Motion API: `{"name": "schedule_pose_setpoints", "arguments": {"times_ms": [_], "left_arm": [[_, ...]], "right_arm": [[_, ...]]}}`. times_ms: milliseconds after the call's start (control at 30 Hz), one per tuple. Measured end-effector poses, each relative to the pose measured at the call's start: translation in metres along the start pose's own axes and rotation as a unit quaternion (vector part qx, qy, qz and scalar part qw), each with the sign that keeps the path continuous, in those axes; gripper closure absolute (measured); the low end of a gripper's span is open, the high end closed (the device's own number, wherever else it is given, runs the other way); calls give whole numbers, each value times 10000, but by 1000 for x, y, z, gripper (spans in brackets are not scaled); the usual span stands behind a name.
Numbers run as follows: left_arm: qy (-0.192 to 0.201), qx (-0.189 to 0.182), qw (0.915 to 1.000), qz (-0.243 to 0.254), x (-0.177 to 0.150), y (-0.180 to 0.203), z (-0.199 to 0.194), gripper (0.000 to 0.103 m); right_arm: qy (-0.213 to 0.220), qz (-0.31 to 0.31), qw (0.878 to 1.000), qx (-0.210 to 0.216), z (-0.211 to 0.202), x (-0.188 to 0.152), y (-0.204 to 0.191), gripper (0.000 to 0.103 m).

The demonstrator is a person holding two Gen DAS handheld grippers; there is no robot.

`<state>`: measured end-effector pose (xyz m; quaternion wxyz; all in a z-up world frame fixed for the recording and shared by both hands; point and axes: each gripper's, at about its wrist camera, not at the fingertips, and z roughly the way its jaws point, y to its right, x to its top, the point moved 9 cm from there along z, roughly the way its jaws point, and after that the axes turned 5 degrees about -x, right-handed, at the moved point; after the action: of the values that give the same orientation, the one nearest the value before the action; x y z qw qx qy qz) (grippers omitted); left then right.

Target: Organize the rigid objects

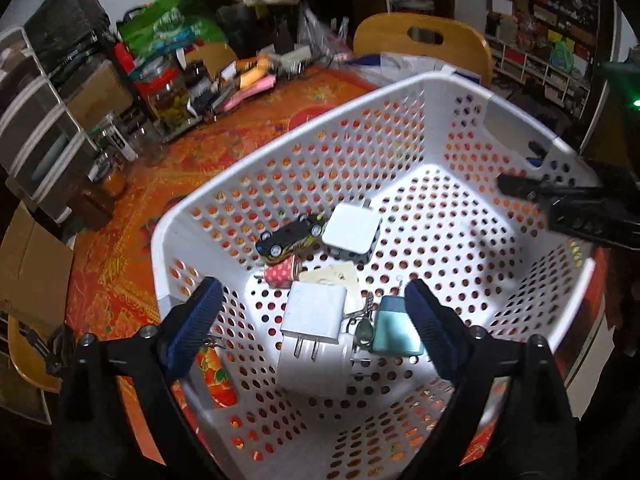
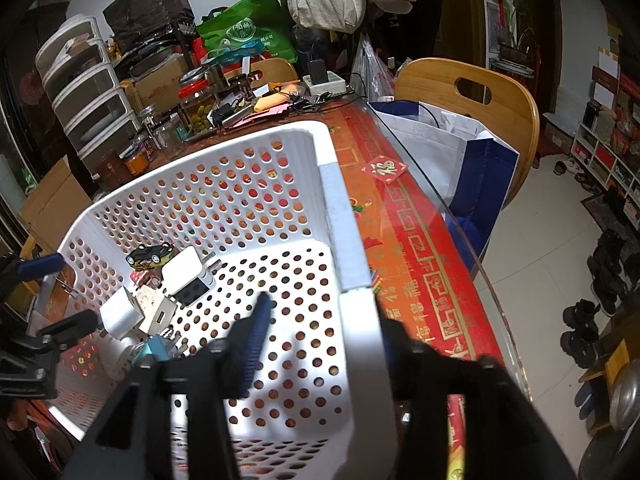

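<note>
Left tongs (image 1: 312, 320), lower centre of the left wrist view: jaws spread wide, nothing between the pads, hanging over the heap inside the white perforated basket (image 1: 404, 92). Right tongs (image 2: 320, 340), bottom centre of the right wrist view: they straddle the basket's right-hand wall, one finger inside, one outside; whether the pads press the plastic I cannot tell.

Heap at lower centre of the left view: white plug charger (image 1: 312, 316), prongs toward the camera; teal adapter (image 1: 394, 330) just right of it; a keyring between them. Above, white square charger (image 1: 352, 232) touching a black-and-yellow toy car (image 1: 290, 236); a small red block below the car.

Step, by my reading: the drop is finished, so lift the left tongs straight clear of the rim, jaws wide. Right tongs should steady the wall, not tip it.

Writing: red diamond sticker (image 2: 385, 169) on the table (image 2: 424, 264), centre right, reads 福. Gold characters on the cloth border; hanging tote and green bag print too blurred to read.
</note>
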<state>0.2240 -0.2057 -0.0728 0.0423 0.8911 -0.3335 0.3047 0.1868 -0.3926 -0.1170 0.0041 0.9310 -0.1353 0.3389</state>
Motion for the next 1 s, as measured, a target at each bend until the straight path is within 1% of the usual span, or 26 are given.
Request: {"name": "schedule_pose_setpoints", "arguments": {"times_ms": [33, 100, 133, 200, 233, 267, 300, 333, 400, 467, 500, 533, 567, 633, 700, 767, 800, 867, 933, 967, 1000], "left_arm": [[174, 30, 9998, -1, 1, 0, -9, 0], [449, 70, 9990, -21, 4, 1, -24, 0], [598, 77, 9982, -56, 3, 0, -34, 0], [857, 111, 9961, -171, 1, -4, -52, 0], [967, 140, 9949, -239, -1, -6, -61, 0], [1074, 158, 9936, -306, -5, -7, -71, 0], [1218, 181, 9917, -373, -11, -9, -84, 0], [1317, 233, 9902, -409, -17, -10, -94, 0], [1551, 438, 9856, -508, -32, -14, -119, 0], [1835, 653, 9788, -637, -51, -18, -147, 0], [2012, 740, 9739, -749, -66, -20, -165, 0], [2087, 773, 9716, -808, -76, -20, -176, 0], [2145, 805, 9696, -860, -87, -20, -187, 0], [2125, 908, 9681, -972, -114, -19, -208, 0], [2130, 966, 9659, -1113, -138, -17, -229, 0], [2349, 912, 9600, -1222, -158, -9, -254, 0], [2452, 953, 9570, -1226, -168, -4, -268, 0], [2522, 1077, 9540, -1210, -180, 2, -284, 0], [2547, 1173, 9521, -1217, -187, 9, -291, 0], [2541, 1148, 9525, -1228, -189, 13, -294, 0], [2453, 1054, 9558, -1235, -189, 18, -288, 0]], "right_arm": [[-32, -20, 10000, -40, 0, -1, 0, 40], [-120, 10, 9998, -126, -3, -3, 3, 39], [-43, 6, 9998, -200, -11, -3, 3, 37], [216, 33, 9996, -205, -30, -1, 2, 27], [461, 65, 9987, -210, -49, 0, -1, 18], [655, 72, 9976, -216, -63, 0, -3, 11], [967, 65, 9950, -227, -85, -1, -8, 7], [1205, 52, 9924, -251, -102, -3, -13, 0], [1635, 8, 9860, -322, -136, -14, -26, 0], [2012, -105, 9788, -362, -169, -34, -45, 0], [2146, -179, 9759, -364, -182, -45, -55, 0], [2213, -245, 9742, -361, -194, -56, -65, 0], [2225, -270, 9739, -349, -202, -64, -72, 0], [2213, -323, 9746, -145, -224, -90, -91, 0], [2197, -389, 9748, 1, -244, -107, -104, 0], [2254, -492, 9730, 31, -264, -119, -113, 0], [2295, -559, 9717, -7, -273, -123, -115, 0], [2352, -619, 9699, -129, -288, -129, -114, 0], [2310, -554, 9713, -142, -294, -133, -110, 0], [2240, -535, 9731, -104, -293, -134, -110, 0], [2174, -537, 9746, -73, -292, -138, -109, 0]]}}
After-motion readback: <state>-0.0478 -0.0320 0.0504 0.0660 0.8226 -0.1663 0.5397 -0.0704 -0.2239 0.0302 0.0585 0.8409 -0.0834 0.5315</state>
